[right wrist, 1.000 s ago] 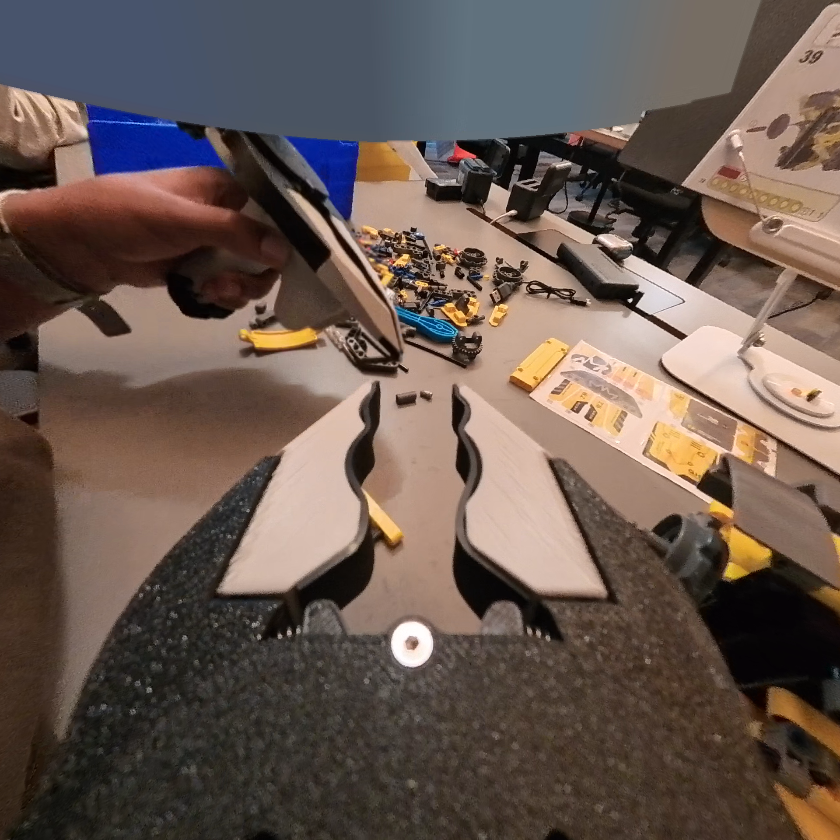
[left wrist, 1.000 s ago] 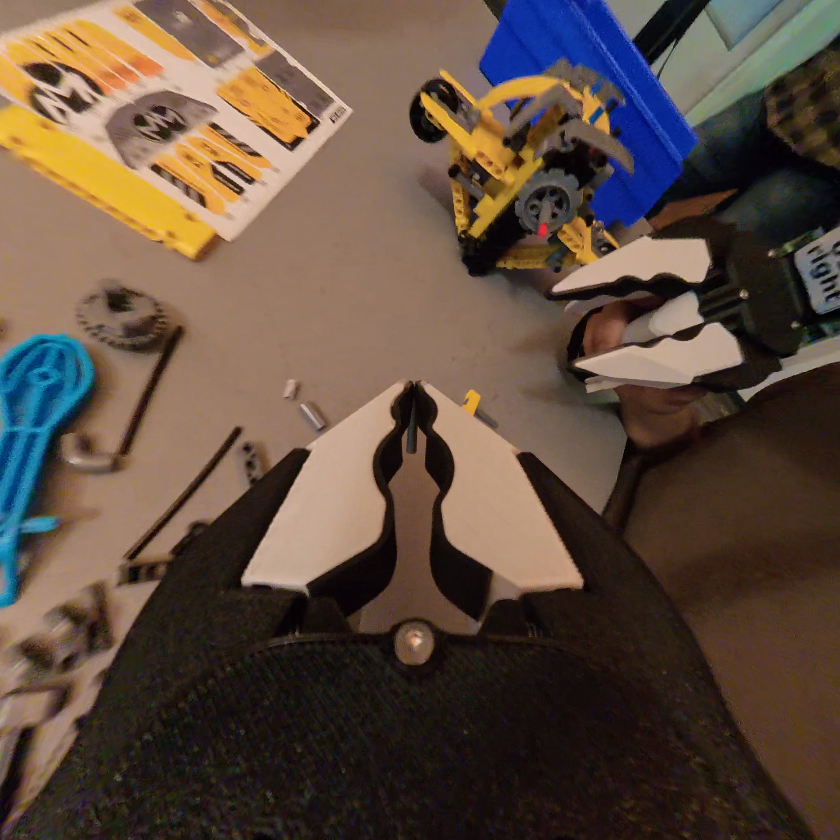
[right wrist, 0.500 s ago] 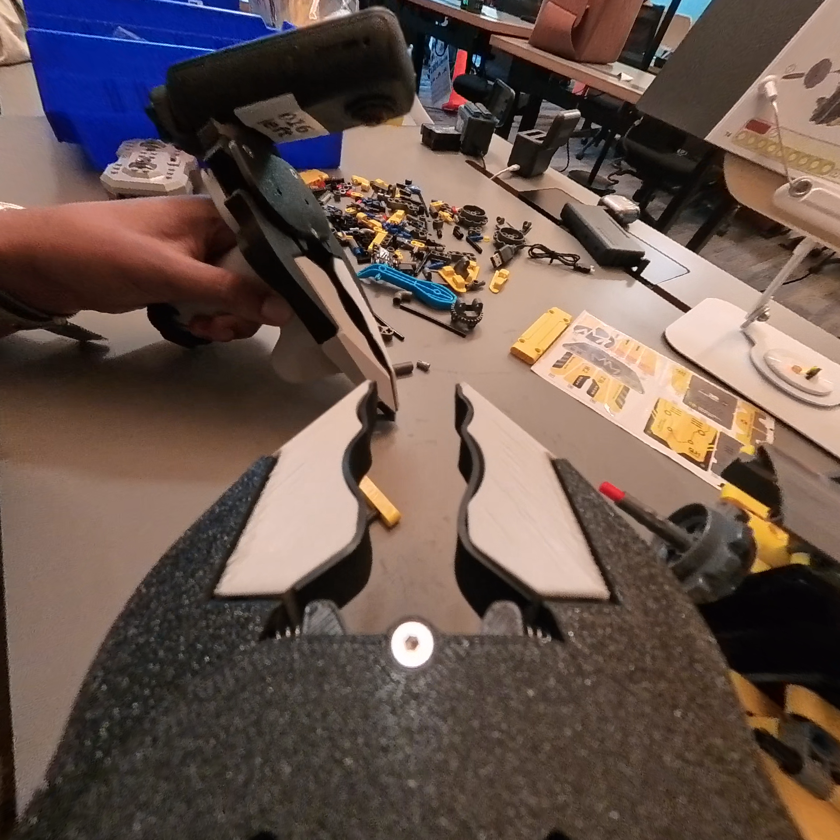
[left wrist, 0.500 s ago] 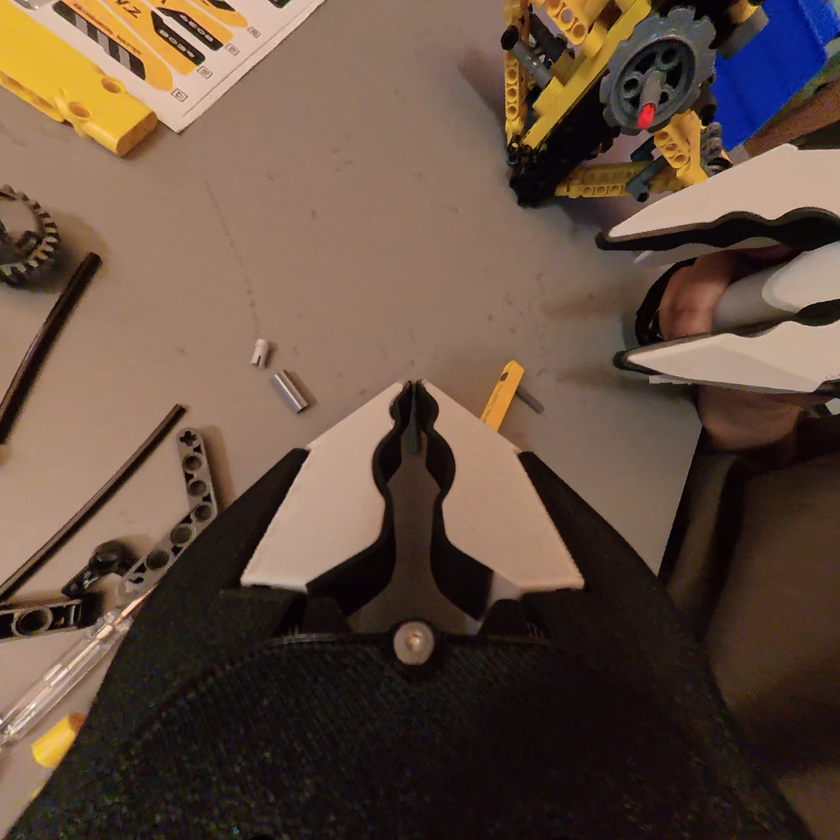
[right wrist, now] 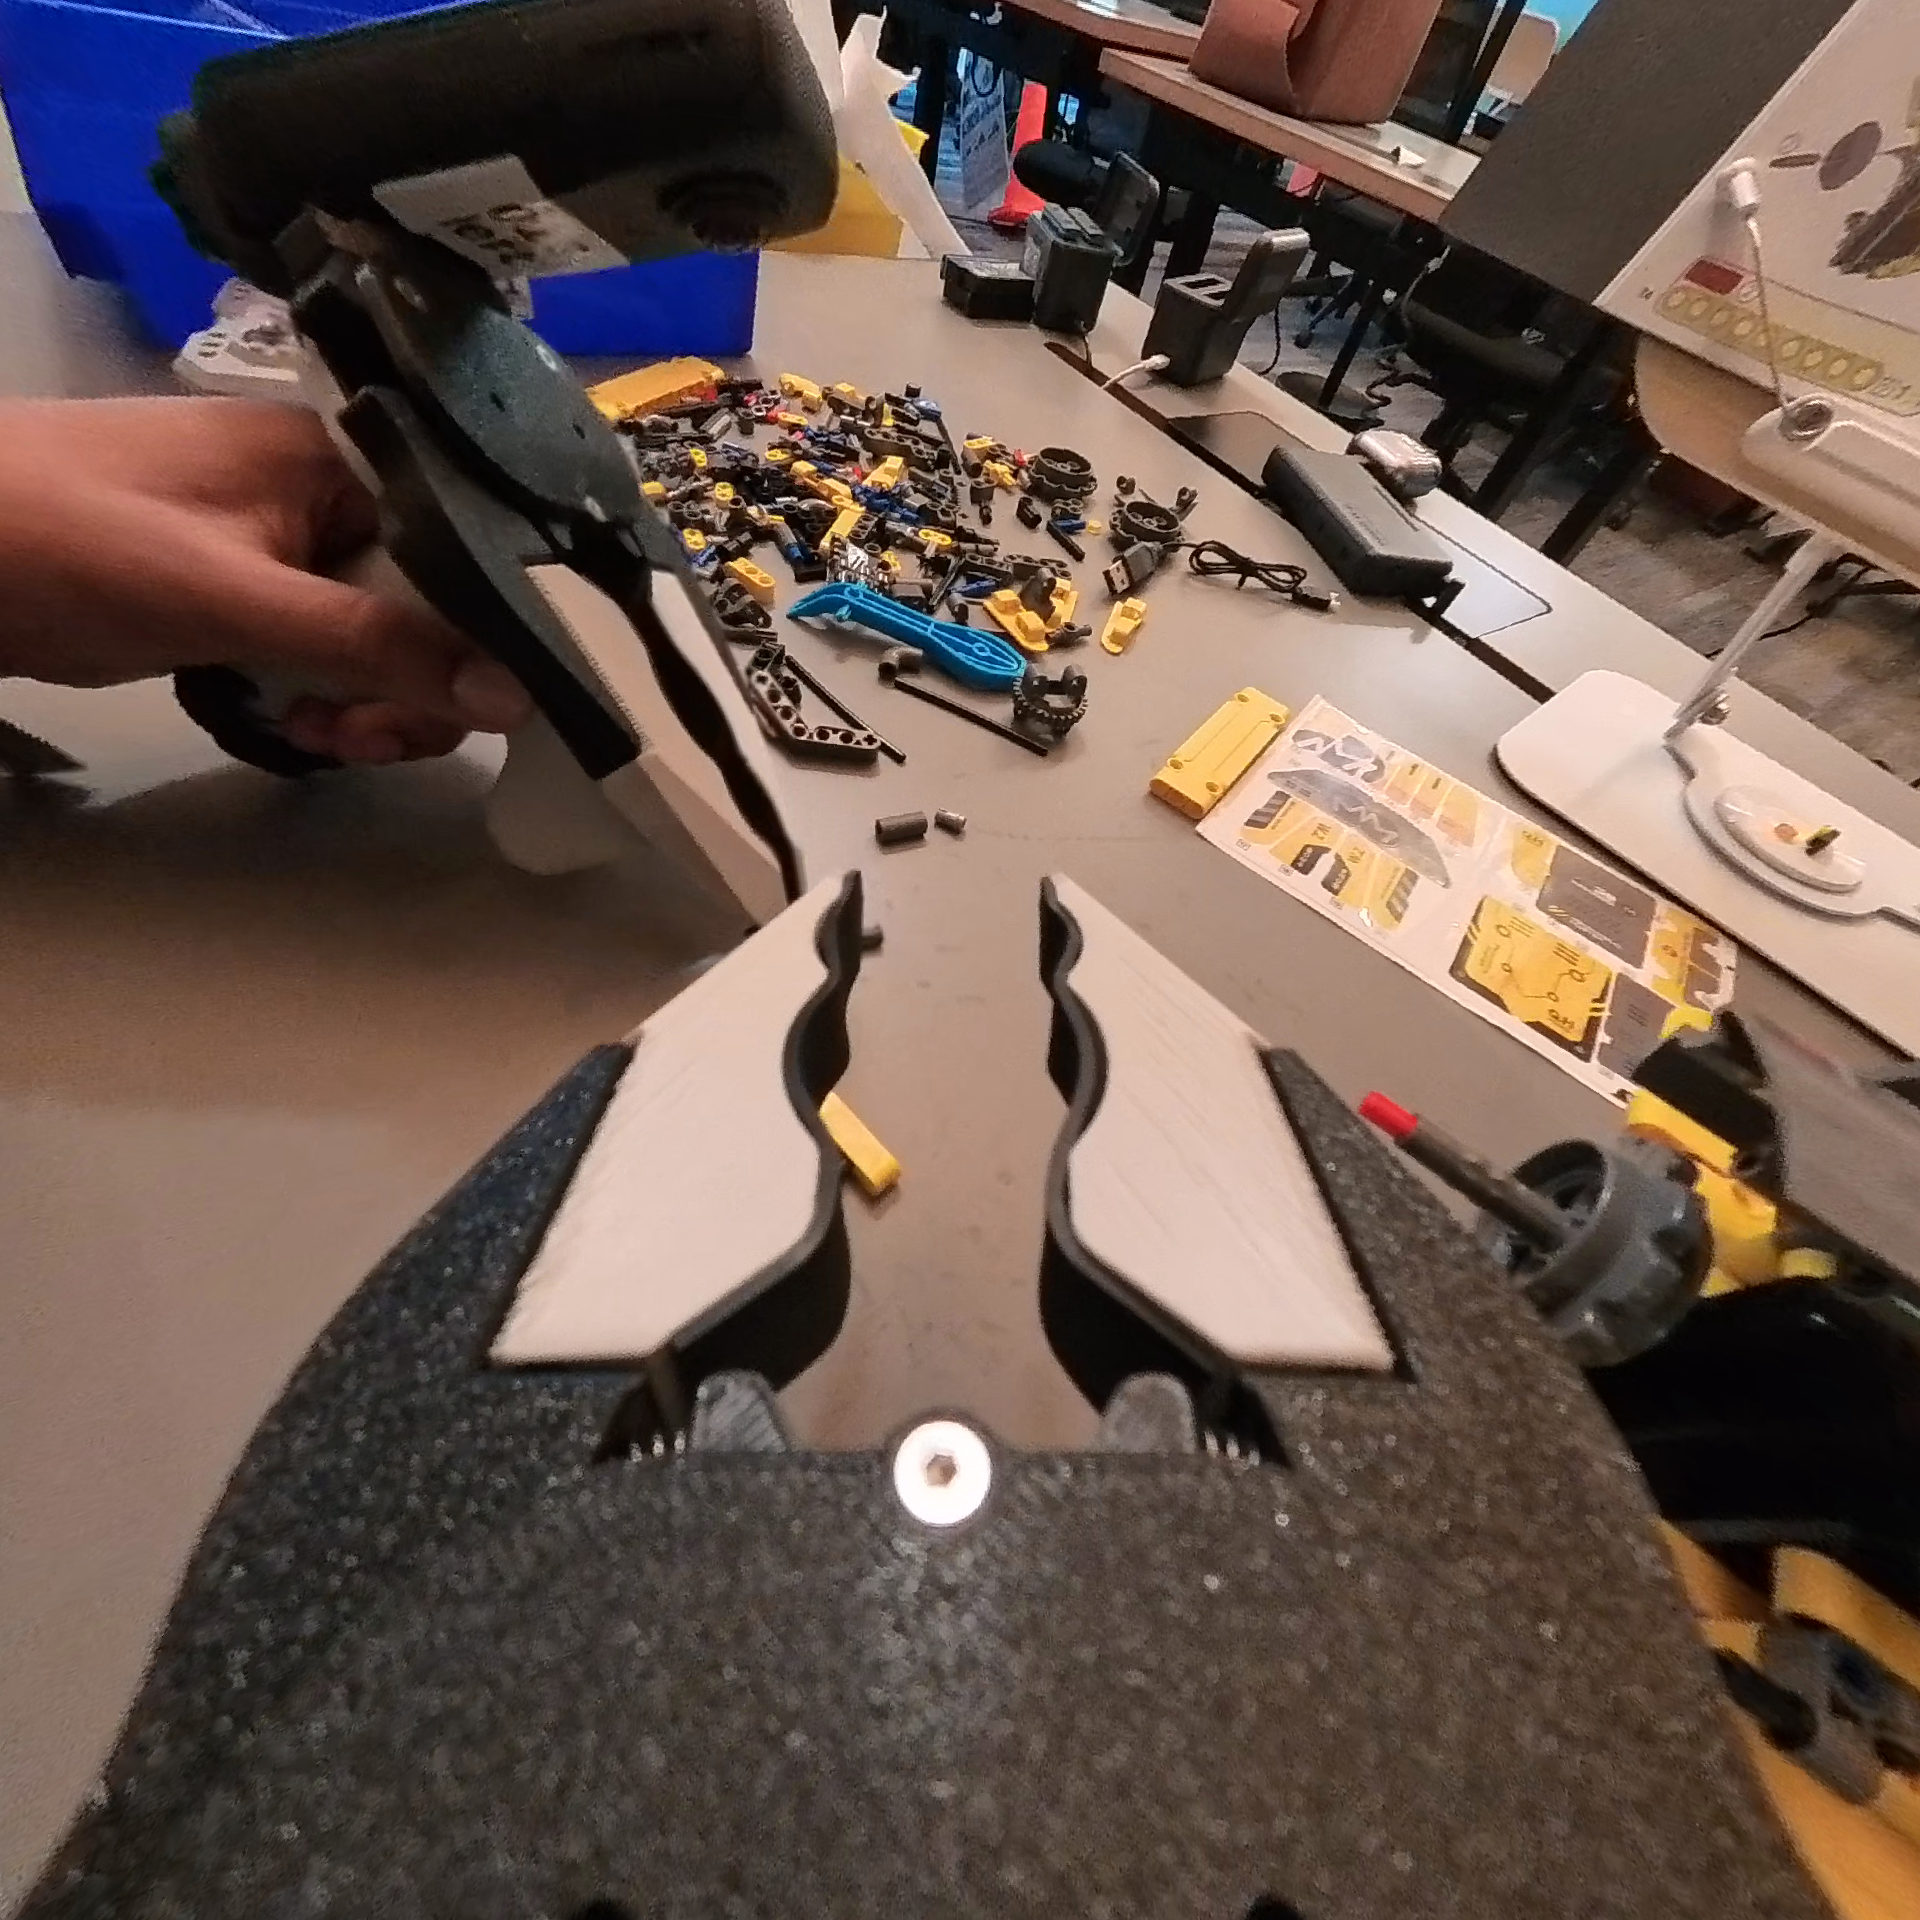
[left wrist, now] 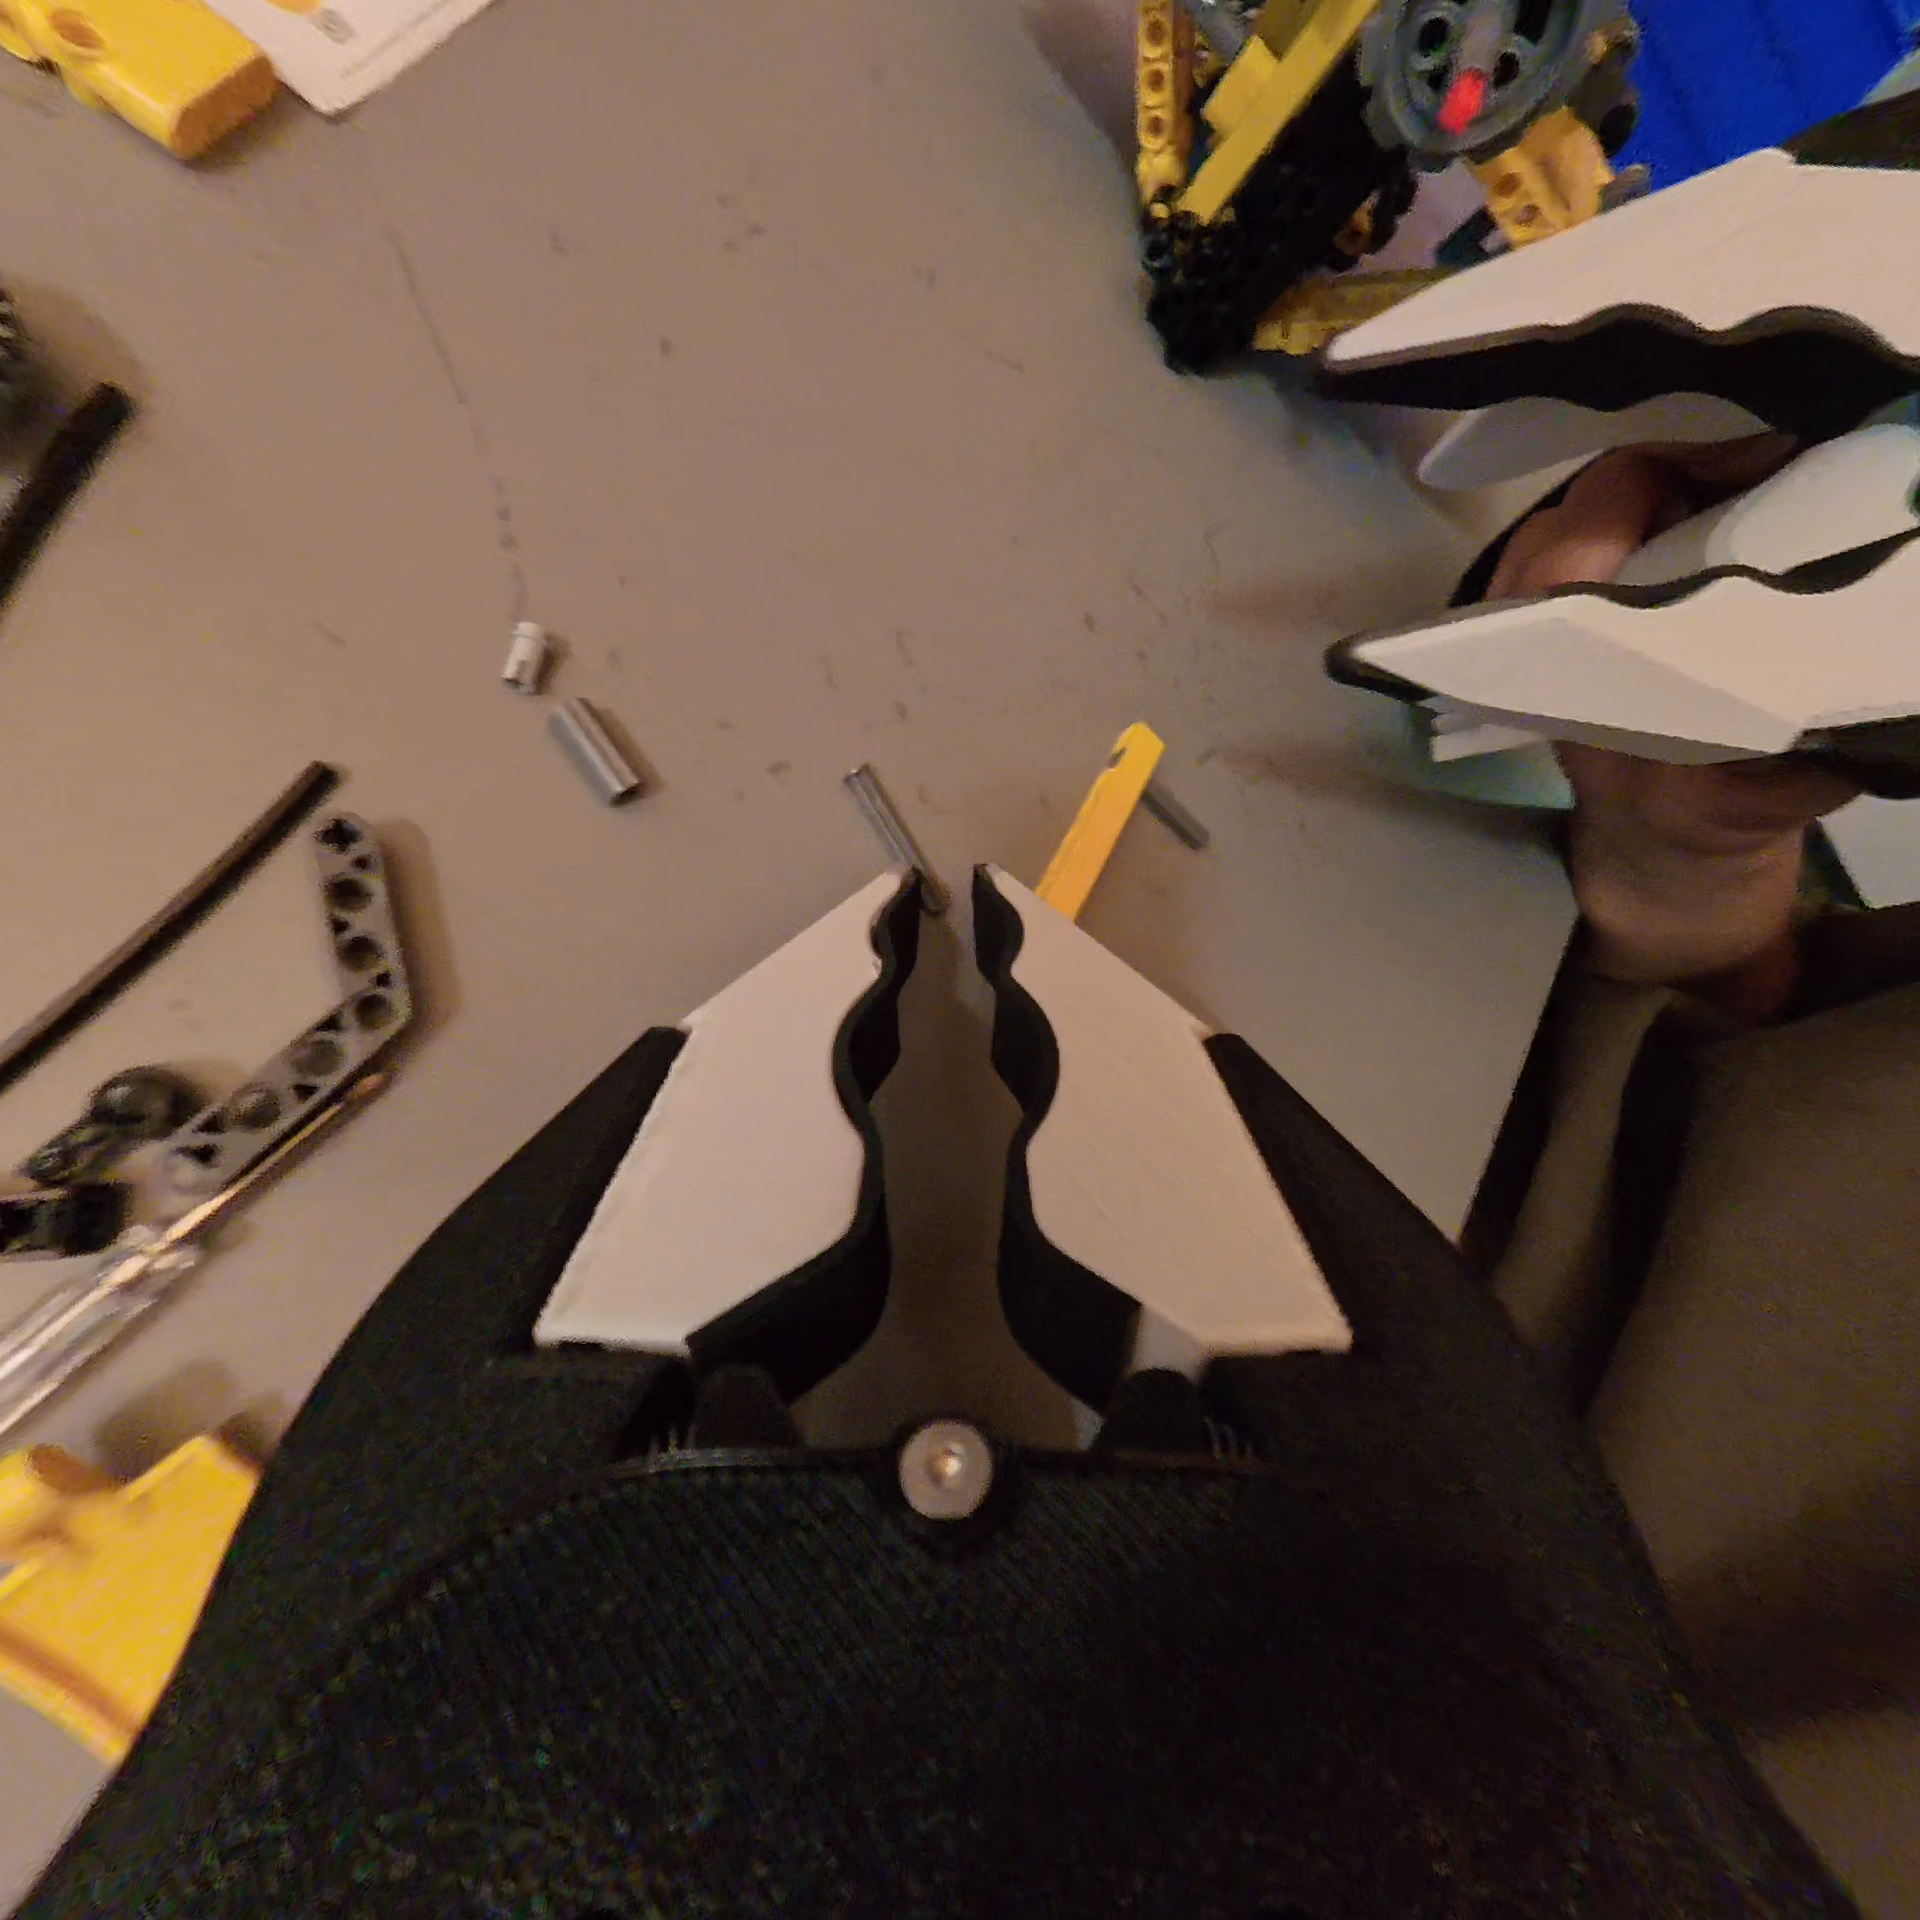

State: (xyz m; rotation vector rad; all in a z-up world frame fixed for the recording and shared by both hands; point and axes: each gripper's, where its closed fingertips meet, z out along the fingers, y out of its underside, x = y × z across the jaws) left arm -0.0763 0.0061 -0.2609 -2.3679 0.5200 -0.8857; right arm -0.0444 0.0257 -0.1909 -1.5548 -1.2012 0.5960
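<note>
Lying on the grey table (left wrist: pixel 831 364), a grey axle pin (left wrist: pixel 891 831) beside the narrowly parted, empty left gripper (left wrist: pixel 945 883); right gripper (right wrist: pixel 948 899) wide, empty, over a yellow piece (right wrist: pixel 860 1143).

left gripper (left wrist: pixel 945 894): white fingers, wavy black inner edges, black textured body
right gripper (right wrist: pixel 951 899): pale grey fingers, speckled black body
axle (left wrist: pixel 894 836): dark grey
yellow bar (left wrist: pixel 1101 821): plain yellow
two sleeves (left wrist: pixel 592 748): light grey
bent beam (left wrist: pixel 343 987): black, row of round holes
model (left wrist: pixel 1351 156): yellow and black; grey gear, red tip
table (left wrist: pixel 831 416): grey-brown
bin (right wrist: pixel 104 156): blue
sticker sheet (right wrist: pixel 1455 894): white, yellow and dark grey shapes
long tool (right wrist: pixel 914 634): bright blue, perhaps openwork
</note>
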